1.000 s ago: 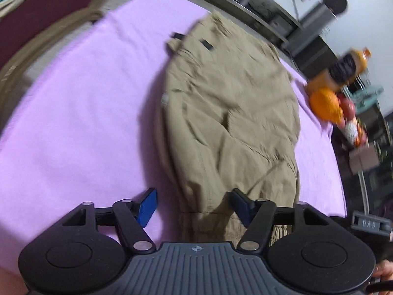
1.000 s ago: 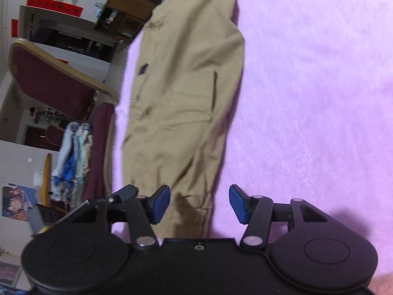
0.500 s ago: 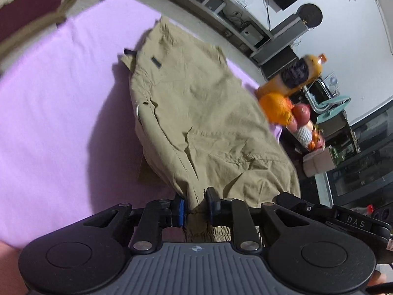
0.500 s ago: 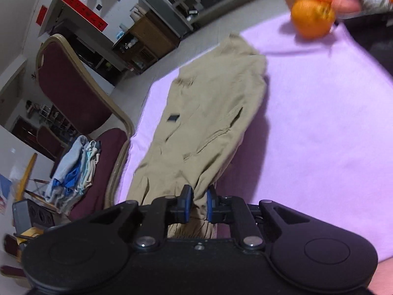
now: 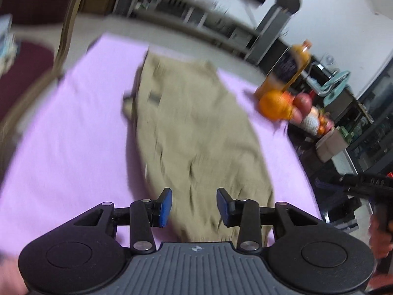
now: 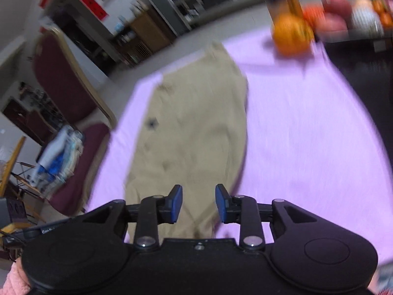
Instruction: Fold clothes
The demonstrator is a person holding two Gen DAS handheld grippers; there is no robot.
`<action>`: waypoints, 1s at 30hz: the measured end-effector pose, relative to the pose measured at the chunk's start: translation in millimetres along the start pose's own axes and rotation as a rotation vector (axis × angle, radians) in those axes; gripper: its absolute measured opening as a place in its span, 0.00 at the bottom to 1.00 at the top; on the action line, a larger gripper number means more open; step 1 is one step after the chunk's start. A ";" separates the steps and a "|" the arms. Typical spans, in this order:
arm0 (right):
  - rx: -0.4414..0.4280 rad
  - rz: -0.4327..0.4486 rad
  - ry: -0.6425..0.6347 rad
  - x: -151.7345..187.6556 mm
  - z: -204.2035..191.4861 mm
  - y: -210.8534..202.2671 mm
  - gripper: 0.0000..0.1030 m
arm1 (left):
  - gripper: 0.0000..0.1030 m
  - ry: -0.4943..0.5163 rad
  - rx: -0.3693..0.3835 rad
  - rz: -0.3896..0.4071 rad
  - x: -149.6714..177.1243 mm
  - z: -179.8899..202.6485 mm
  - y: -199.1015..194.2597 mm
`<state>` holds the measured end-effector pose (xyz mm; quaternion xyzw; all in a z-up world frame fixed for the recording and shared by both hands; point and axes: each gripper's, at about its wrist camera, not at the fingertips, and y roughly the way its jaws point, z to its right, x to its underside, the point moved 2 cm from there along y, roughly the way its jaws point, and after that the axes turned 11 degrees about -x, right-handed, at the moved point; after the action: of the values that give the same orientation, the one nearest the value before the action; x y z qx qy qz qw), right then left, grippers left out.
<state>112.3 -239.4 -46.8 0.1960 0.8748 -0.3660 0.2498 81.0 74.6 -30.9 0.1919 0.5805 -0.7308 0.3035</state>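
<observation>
Left wrist view: my left gripper (image 5: 193, 204) and right gripper (image 6: 199, 203) both gape, empty, above the trousers' (image 5: 196, 132) near hem. I judge a fold pending; next I regrasp that hem.

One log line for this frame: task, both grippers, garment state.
fold clothes | left gripper: open, empty | right gripper: open, empty | khaki cloth trousers: flat on lilac table cover, unheld
</observation>
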 end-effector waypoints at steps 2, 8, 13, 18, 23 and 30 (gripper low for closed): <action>0.027 0.041 -0.117 -22.3 -11.7 -3.9 0.28 | 0.24 0.024 0.009 0.055 -17.9 8.4 -2.8; 0.127 0.084 -0.469 -69.9 -27.6 27.9 0.28 | 0.26 0.113 -0.045 0.095 -51.0 35.8 43.0; 0.072 -0.060 -0.420 -66.6 11.7 100.7 0.28 | 0.18 0.108 -0.121 -0.041 -36.4 26.1 108.9; -0.325 -0.245 -0.072 -62.7 47.0 169.8 0.24 | 0.16 0.063 -0.192 0.060 -53.7 3.4 135.9; -0.561 -0.418 0.204 -58.9 76.1 252.3 0.24 | 0.06 0.028 -0.230 0.032 -70.3 -13.5 181.2; -0.468 -0.191 0.337 -73.4 131.6 271.5 0.00 | 0.08 0.039 -0.199 0.035 -59.1 -22.7 185.1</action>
<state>352.4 -170.4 -231.4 0.1078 0.9790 -0.1386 0.1040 246.6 83.2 -134.7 0.1853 0.6524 -0.6603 0.3225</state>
